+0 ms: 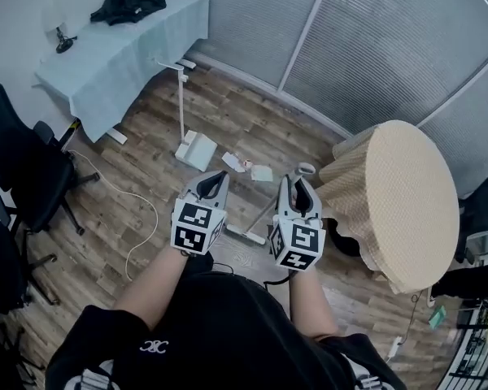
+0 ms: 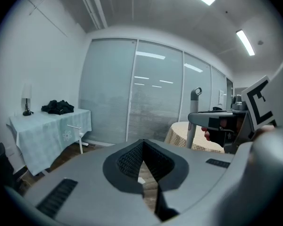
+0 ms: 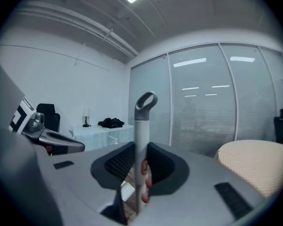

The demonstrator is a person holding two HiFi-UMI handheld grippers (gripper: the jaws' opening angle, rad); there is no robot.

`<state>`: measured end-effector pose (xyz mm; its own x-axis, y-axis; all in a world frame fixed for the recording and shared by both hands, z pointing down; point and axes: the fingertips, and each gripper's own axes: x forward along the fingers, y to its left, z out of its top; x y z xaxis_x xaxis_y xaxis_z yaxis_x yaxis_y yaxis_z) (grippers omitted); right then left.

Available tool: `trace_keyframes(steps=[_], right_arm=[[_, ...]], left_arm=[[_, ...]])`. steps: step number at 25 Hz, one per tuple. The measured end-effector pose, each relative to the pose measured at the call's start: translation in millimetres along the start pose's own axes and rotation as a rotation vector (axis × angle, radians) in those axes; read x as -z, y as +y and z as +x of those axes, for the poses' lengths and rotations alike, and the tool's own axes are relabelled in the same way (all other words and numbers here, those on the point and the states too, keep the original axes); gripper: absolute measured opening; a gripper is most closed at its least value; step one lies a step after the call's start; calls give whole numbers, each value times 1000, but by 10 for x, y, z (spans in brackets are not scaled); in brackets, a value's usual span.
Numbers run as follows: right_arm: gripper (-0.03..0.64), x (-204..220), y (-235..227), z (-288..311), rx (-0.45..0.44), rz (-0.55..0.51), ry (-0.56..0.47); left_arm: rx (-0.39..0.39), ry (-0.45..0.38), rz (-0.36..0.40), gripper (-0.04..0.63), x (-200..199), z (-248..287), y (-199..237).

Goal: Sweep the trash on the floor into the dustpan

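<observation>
Right gripper (image 1: 298, 192) in my control grips the broom handle (image 3: 141, 126), a pale grey pole topped by a darker grey hanging loop, with the jaws pressed against either side of it. The pole slants down to the broom head (image 1: 246, 236), a narrow white bar on the floor (image 1: 146, 169) just ahead of me. My left gripper (image 1: 215, 181) hovers beside the right one, jaws drawn together with nothing between them.

The trash (image 1: 262, 172), a few scraps of white paper, lies on the boards just beyond the grippers. It sits between the broom head and the white dustpan (image 1: 197, 149), whose thin handle stands upright.

The floor is brown wood plank, crossed by a loose white cable (image 1: 138, 218). At far left a bench (image 1: 130, 55) draped in pale blue cloth carries a heap of dark clothing (image 1: 130, 2) and a small lamp (image 1: 63, 41). Black office chairs (image 1: 24, 169) crowd the left edge. A round table (image 1: 407, 193) under a beige cover stands at right. Frosted glass partitions (image 1: 374, 47) close off the back of the room.
</observation>
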<state>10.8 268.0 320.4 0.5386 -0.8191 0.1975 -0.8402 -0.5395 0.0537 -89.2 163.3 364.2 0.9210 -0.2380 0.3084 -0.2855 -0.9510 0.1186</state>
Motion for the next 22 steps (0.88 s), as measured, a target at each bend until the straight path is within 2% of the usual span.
trace_keyframes(steps=[7,12,16,22], right_arm=[[97,-164,75,816,76,-22,28],[97,-254,-70,1290,82,-6,15],[97,-317,-186,1672,82,11,8],[97,-352,-477,2122,100,30,-9]], left_arm=[[74,18,-3,-6,-181,586,670],[100,29,13,-6,-222,918,1020],[94,49,-22,-6,-145,1076,1365],[77,81,-19,-6,-135,1428,1524]])
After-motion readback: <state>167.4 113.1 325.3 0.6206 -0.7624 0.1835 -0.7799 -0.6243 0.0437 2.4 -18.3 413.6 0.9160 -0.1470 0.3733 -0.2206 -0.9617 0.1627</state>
